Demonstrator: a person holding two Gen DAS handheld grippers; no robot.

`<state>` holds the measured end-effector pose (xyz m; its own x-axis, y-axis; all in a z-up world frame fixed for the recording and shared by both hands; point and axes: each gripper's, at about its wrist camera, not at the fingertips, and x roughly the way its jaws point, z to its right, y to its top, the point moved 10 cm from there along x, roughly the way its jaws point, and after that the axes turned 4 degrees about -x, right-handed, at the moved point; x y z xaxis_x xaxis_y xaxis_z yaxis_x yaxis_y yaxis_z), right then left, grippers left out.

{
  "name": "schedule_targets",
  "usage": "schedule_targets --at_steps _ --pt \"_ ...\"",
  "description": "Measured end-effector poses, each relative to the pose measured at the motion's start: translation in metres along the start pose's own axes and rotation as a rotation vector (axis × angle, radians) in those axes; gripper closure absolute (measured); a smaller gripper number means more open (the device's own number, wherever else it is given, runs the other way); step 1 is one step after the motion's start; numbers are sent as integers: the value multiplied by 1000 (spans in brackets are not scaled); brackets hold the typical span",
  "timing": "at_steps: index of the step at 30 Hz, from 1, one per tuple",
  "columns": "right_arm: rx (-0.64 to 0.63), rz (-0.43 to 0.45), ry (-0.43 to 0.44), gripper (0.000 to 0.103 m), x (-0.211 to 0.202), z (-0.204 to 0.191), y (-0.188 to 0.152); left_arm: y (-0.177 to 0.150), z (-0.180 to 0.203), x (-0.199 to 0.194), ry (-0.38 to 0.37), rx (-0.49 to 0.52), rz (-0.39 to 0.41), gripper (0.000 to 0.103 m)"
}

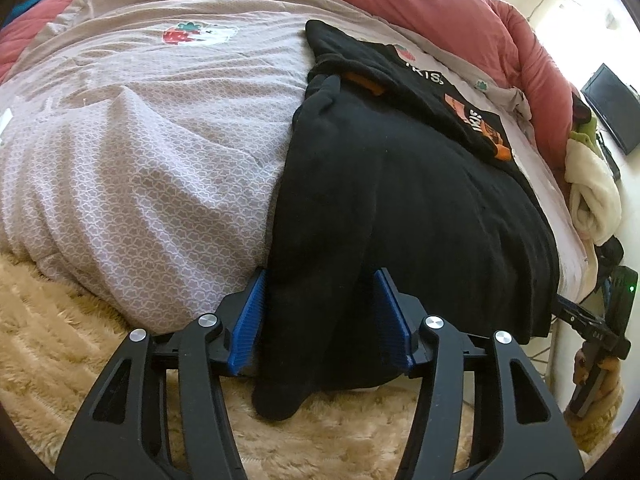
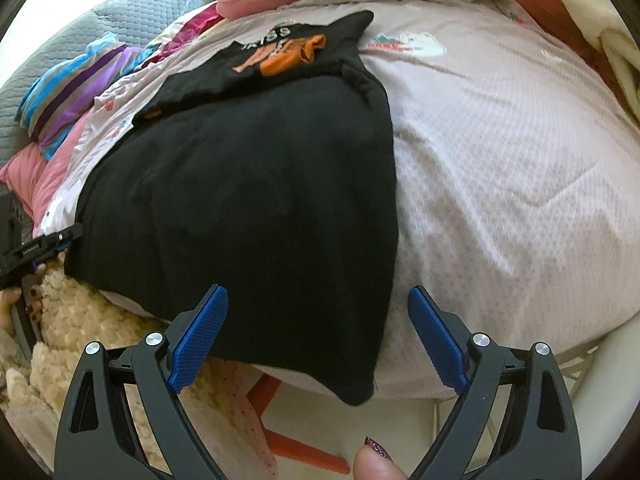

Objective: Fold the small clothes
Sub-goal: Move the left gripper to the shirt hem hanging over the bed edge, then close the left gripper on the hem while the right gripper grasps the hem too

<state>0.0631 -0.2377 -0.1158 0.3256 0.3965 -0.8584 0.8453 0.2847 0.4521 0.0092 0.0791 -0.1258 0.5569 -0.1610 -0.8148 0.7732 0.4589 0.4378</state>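
A black garment [image 1: 400, 184] with an orange print lies spread on the bed, its near edge hanging over the side. It also shows in the right wrist view [image 2: 260, 184]. My left gripper [image 1: 320, 280] is open, its blue pads either side of the garment's hanging near-left corner. My right gripper [image 2: 318, 296] is open, its pads either side of the garment's near-right corner. The right gripper also shows at the right edge of the left wrist view [image 1: 592, 328], the left gripper at the left edge of the right wrist view [image 2: 48, 244].
The bed has a pale patterned cover [image 1: 140, 152] with strawberry prints and a pink quilt [image 1: 440, 8] at the back. A beige fluffy blanket [image 1: 60, 340] hangs below the bed edge. Striped clothes [image 2: 76, 92] and a grey pillow [image 2: 132, 12] lie at the far left.
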Motion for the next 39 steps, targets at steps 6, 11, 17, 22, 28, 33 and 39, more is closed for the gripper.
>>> schedule_targets --at_steps 6,11,17,22,28,33,39 --pt "-3 -34 7 47 5 4 -18 0 1 1 -1 -2 0 57" --pt "-15 -28 47 80 0 1 -23 0 1 3 1 -1 -7 57" --pt "9 -27 84 76 7 6 -27 -3 -1 1 -12 -2 -40 59" --pt "24 71 137 97 -12 1 -7 -8 -4 -2 4 13 -57 66" --pt "-27 247 155 97 -55 -7 30 -15 -2 -8 5 39 -86 66" --pt "-43 334 175 97 -78 -10 51 -24 2 -7 19 80 -134 70" --pt "-37 389 171 97 -90 -9 64 -24 -2 -4 32 69 -149 93"
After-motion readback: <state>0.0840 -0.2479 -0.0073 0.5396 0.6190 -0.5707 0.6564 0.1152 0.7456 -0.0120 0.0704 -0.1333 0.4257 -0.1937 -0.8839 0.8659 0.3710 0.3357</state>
